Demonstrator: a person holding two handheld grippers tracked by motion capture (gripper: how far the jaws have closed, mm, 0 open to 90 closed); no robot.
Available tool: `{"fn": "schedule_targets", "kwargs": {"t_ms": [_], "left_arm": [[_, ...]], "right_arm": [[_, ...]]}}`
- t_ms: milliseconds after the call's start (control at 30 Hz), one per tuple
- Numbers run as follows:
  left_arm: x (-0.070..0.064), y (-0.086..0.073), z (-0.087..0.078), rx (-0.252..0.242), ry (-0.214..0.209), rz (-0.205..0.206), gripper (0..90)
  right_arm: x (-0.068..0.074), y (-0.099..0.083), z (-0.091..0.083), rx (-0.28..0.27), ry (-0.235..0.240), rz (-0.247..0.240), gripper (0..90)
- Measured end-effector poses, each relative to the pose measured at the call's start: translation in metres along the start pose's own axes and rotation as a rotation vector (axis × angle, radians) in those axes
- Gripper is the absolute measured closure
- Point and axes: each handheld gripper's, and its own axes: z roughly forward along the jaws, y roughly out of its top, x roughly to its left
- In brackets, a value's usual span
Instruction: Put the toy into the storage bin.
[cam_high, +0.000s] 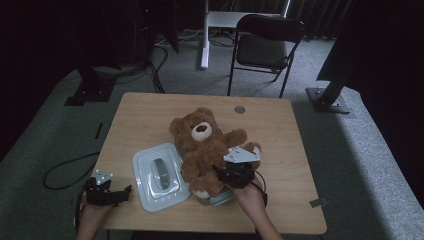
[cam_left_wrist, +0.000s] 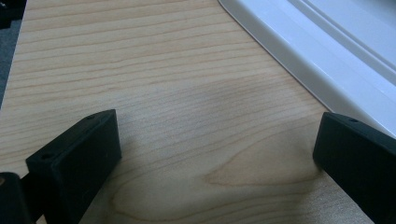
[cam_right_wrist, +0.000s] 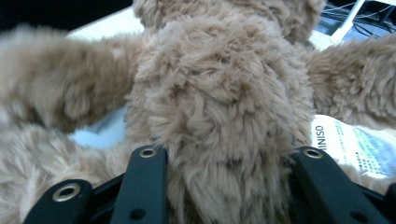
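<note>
A brown teddy bear (cam_high: 202, 145) lies on its back in the middle of the wooden table (cam_high: 145, 115), head toward the far side. My right gripper (cam_high: 223, 173) is at the bear's lower body. In the right gripper view its two black jaws press into the fur on either side of the bear's belly (cam_right_wrist: 219, 93), so the right gripper (cam_right_wrist: 229, 154) is shut on it. My left gripper (cam_high: 124, 193) rests at the table's front left corner, open, with bare wood (cam_left_wrist: 140, 70) between the jaws of the left gripper (cam_left_wrist: 215, 140).
A white plastic lid (cam_high: 157, 177) with a grey handle lies left of the bear, its rim (cam_left_wrist: 327, 42) close to my left gripper. A pale printed package (cam_right_wrist: 355, 144) lies under the bear. A folding chair (cam_high: 267, 45) stands beyond the table.
</note>
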Motion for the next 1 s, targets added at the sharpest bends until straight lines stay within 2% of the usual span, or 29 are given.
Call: {"fn": "schedule_targets", "kwargs": {"t_ms": [100, 233, 300, 333, 367, 467, 533, 600, 733, 900, 933, 967, 1000], "left_arm": [[0.000, 0.000, 0.000, 0.000, 0.000, -0.001, 1.5], [0.000, 0.000, 0.000, 0.000, 0.000, 0.000, 1.5], [0.000, 0.000, 0.000, 0.002, 0.000, 0.003, 1.5], [0.000, 0.000, 0.000, 0.001, 0.000, 0.002, 1.5], [0.000, 0.000, 0.000, 0.001, 0.000, 0.002, 1.5], [0.000, 0.000, 0.000, 0.002, 0.000, 0.001, 1.5], [0.000, 0.000, 0.000, -0.001, 0.000, -0.002, 1.5], [0.000, 0.000, 0.000, 0.002, 0.000, 0.002, 1.5], [0.000, 0.000, 0.000, 0.000, 0.000, 0.000, 1.5], [0.000, 0.000, 0.000, 0.000, 0.000, 0.000, 1.5], [0.000, 0.000, 0.000, 0.000, 0.000, 0.000, 1.5], [0.000, 0.000, 0.000, 0.000, 0.000, 0.001, 1.5], [0.000, 0.000, 0.000, 0.000, 0.000, 0.001, 1.5]], "right_arm": [[0.001, -0.003, 0.003, 0.011, 0.007, 0.001, 58.7], [-0.001, 0.001, -0.004, 0.005, 0.035, 0.028, 42.7], [-0.004, 0.008, -0.013, -0.018, 0.046, 0.049, 36.8], [-0.003, 0.012, -0.017, -0.029, 0.041, 0.040, 34.9], [-0.002, 0.016, -0.021, -0.038, 0.031, 0.027, 34.0], [-0.003, 0.027, -0.029, -0.082, 0.053, 0.031, 36.4], [-0.004, 0.037, -0.034, -0.109, 0.054, 0.037, 30.7], [-0.006, 0.049, -0.035, -0.109, 0.064, 0.035, 26.6], [-0.007, 0.076, -0.028, -0.115, 0.058, 0.048, 20.0], [-0.010, 0.106, -0.012, -0.116, 0.071, 0.058, 20.0], [-0.010, 0.106, -0.012, -0.116, 0.071, 0.058, 20.0], [-0.012, 0.117, -0.003, -0.112, 0.068, 0.064, 20.0], [-0.013, 0.121, 0.000, -0.111, 0.069, 0.067, 20.1]]}}
